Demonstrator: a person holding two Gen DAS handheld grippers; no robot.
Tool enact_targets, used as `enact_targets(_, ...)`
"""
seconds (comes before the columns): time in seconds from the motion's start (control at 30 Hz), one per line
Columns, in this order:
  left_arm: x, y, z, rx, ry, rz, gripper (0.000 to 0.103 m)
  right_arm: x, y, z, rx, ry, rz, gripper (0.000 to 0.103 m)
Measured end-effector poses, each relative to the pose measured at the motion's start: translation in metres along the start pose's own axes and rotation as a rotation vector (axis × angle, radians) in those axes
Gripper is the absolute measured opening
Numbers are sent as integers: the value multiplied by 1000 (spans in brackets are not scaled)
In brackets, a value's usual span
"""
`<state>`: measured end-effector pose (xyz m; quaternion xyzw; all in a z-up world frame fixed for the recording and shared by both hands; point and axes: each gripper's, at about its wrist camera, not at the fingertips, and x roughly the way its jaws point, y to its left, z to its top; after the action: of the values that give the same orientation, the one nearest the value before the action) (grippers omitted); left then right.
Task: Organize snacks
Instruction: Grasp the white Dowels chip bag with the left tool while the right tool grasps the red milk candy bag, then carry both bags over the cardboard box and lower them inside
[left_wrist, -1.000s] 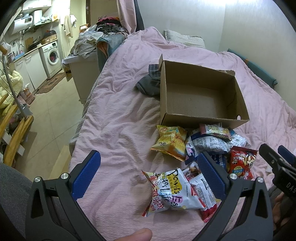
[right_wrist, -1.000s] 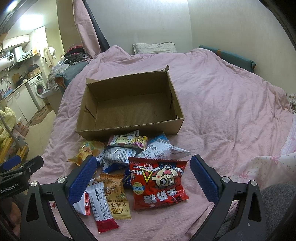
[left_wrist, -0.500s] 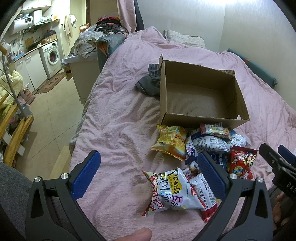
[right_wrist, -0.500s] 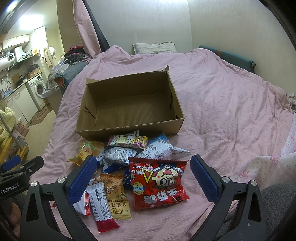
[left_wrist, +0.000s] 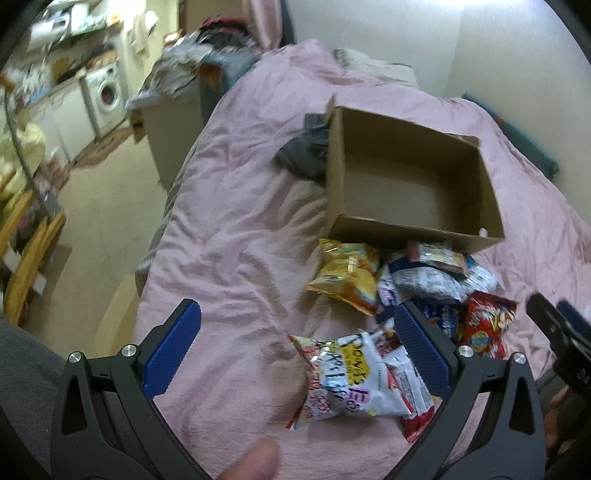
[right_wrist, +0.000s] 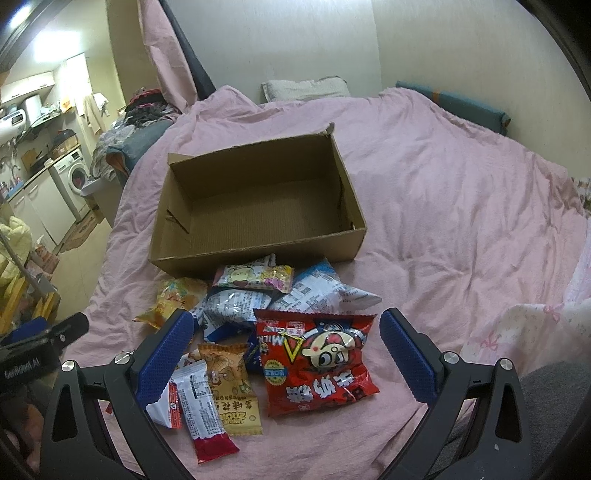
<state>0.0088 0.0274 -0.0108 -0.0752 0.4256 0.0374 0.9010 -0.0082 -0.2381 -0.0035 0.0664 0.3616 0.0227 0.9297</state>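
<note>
Two grippers, left (left_wrist: 295, 354) and right (right_wrist: 286, 354), jaws wide apart, holding nothing. Snacks (right_wrist: 258, 314) heaped at lower centre of frame, touching the empty box (right_wrist: 258, 206) above. Risk: your pads may pinch overlapping packets together, or slip on the slick red bag (right_wrist: 317, 362).

Each view looks forward along the two blue-padded fingers of its own hand-held gripper, angled down at the bed (left_wrist: 240, 229) from its near end. The left wrist view sits at the left side, facing forward and slightly right; the floor (left_wrist: 92, 206) fills its left part. The right wrist view faces the box (right_wrist: 258, 206) nearly head-on. Both views share the box (left_wrist: 410, 184), the snacks (right_wrist: 280, 325) before it, and the washer (right_wrist: 74, 173). Each view catches the other hand-held gripper at its edge.
</note>
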Motion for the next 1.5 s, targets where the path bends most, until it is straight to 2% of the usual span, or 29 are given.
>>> enact_targets(0.2,23,34,1,-129,100,76,103,2,-12,-1,56,26,-7,103)
enact_targets(0.3,39,40,-8,-170,203,23,103,5,-19,-1,71,40,-7,103)
enact_targets(0.37,47,32,-13,-154,258,-17,103,5,-22,-1,86,47,-3,103)
enact_targets(0.43,56,15,-21,-98,326,-54,103,5,-26,-1,99,52,-1,103)
enact_targets(0.57,63,-15,-35,-13,382,-112,102,5,-31,-1,122,61,11,103)
enact_targets(0.63,69,-22,-40,-15,410,-128,93,6,-36,-1,145,78,26,103)
enact_targets(0.7,74,-23,-44,-46,445,-146,79,12,-38,-3,154,123,33,103)
enact_targets(0.73,74,-21,-44,-57,451,-152,75,18,-39,-6,153,159,35,103)
enact_targets(0.77,73,-19,-45,-69,453,-158,65,25,-39,-10,157,205,42,103)
enact_targets(0.9,63,-18,-44,-60,439,-156,51,63,-43,-31,204,420,64,101)
enact_targets(1.07,52,-20,-41,-31,411,-157,45,77,-34,-37,170,450,40,101)
enact_targets(1.2,39,-26,-33,2,349,-124,44,92,-23,-37,110,470,-3,101)
enact_targets(1.33,38,-25,-30,-2,342,-118,44,101,-20,-36,58,461,-57,100)
enact_targets(1.4,42,-23,-29,-11,344,-121,44,102,-24,-36,84,461,-44,81)
enact_targets(1.43,43,-22,-29,-12,342,-123,44,102,-24,-36,85,464,-36,79)
enact_targets(1.5,42,-21,-28,-14,332,-123,44,97,-26,-34,77,442,-18,60)
